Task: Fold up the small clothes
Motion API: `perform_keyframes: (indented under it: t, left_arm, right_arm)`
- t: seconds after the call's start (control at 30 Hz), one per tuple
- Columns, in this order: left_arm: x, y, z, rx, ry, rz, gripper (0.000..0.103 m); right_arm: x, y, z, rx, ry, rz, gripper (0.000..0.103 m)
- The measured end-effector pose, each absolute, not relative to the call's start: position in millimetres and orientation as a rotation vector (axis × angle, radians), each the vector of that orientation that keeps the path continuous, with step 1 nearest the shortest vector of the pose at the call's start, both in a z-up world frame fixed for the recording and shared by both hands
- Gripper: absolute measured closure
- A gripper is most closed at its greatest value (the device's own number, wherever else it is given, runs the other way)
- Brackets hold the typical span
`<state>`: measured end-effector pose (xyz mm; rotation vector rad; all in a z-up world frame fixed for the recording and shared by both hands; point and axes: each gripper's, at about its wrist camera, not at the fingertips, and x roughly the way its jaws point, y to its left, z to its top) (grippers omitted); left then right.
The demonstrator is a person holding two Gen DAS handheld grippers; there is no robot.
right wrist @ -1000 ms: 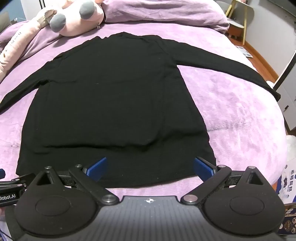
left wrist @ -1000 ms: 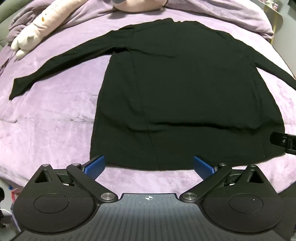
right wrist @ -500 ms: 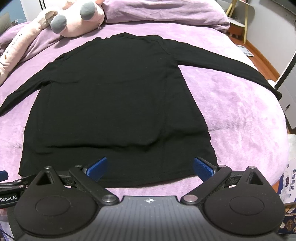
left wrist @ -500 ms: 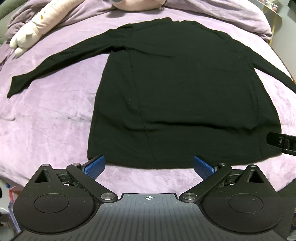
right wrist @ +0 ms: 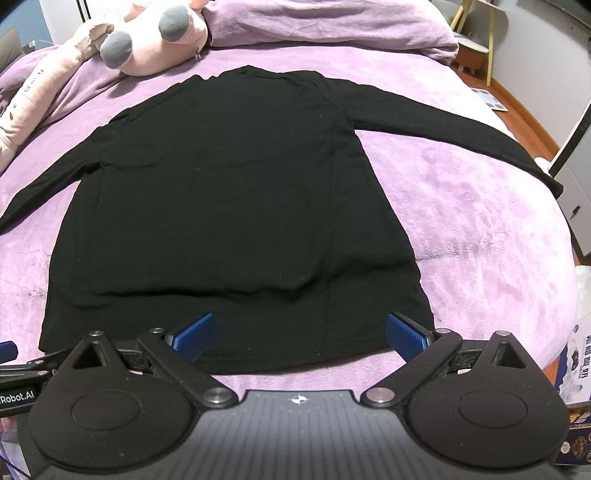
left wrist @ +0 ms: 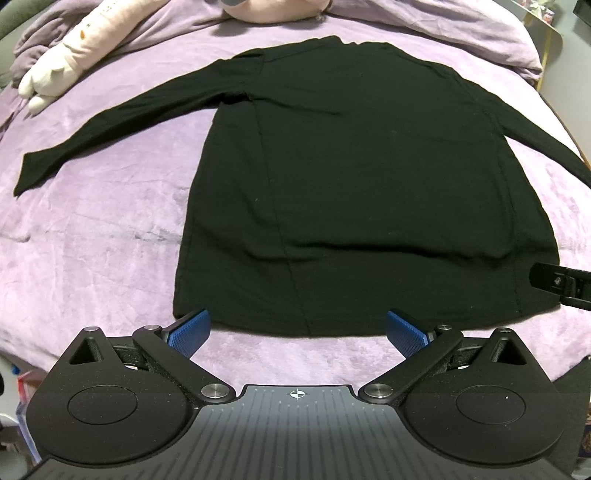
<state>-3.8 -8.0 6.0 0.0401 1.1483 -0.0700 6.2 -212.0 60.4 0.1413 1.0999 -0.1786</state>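
A black long-sleeved top lies flat on the purple bedspread, sleeves spread out to both sides, hem nearest me. It also shows in the right wrist view. My left gripper is open and empty, hovering just in front of the hem near its left corner. My right gripper is open and empty, over the hem near its right corner. The tip of the right gripper shows at the right edge of the left wrist view.
A pink plush toy and a long cream plush lie at the head of the bed with purple pillows. The bed's right edge drops to a floor with a stool and a box.
Both grippers have drawn back and up slightly, so the whole top and more bedspread in front of the hem now show. The top has not moved.
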Motion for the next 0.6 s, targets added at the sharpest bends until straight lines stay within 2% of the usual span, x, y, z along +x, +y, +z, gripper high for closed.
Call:
perform_keyframes:
  t: [0.6]
  left_arm:
    - [-5.1, -11.1, 7.2, 0.036, 1.15, -0.075, 0.0]
  right_arm:
    - [6.1, -211.2, 60.2, 0.147, 1.101, -0.178, 0.004]
